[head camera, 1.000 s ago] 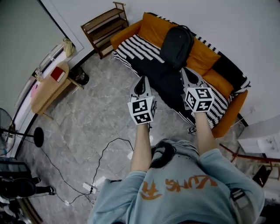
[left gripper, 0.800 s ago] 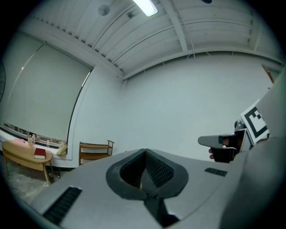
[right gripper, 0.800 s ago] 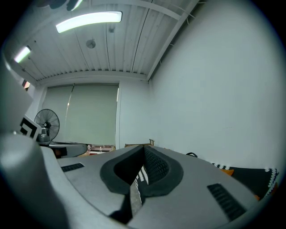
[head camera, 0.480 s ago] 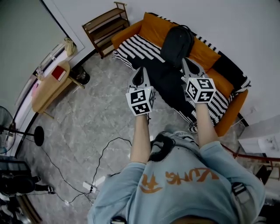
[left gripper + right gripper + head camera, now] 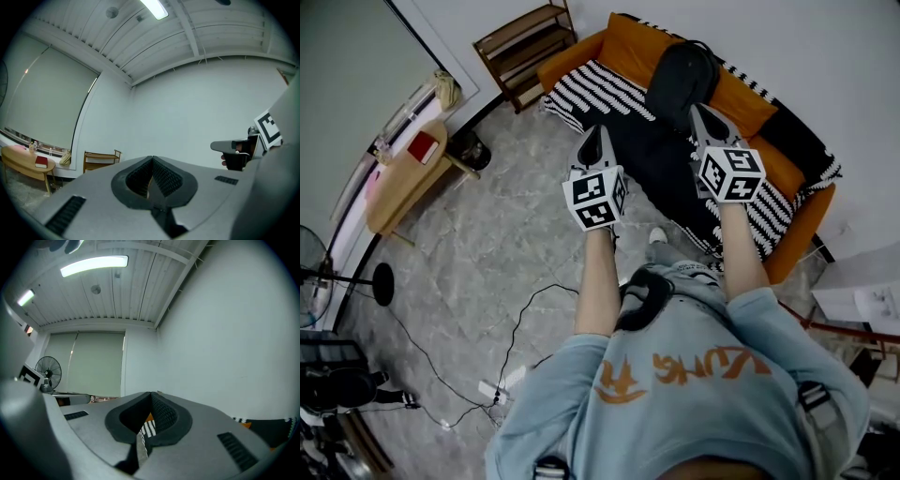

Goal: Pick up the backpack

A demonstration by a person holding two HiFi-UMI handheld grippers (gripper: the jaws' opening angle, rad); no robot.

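Black backpack (image 5: 680, 80) leans upright against the sofa (image 5: 741, 103) back, long axis running near to far, just beyond the right gripper (image 5: 701, 117), the nearer one; the left gripper (image 5: 594, 141) is further left; both jaws are closed, empty

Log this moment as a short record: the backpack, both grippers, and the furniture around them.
backpack: black, upright on the orange sofa, against its backrest, not held
sofa cover: striped blanket, dark cloth in the middle
left gripper: jaws shut, empty
right gripper: jaws shut, empty
other furniture: wooden shelf beside the sofa; wooden table with a red book
task state: backpack not yet picked up
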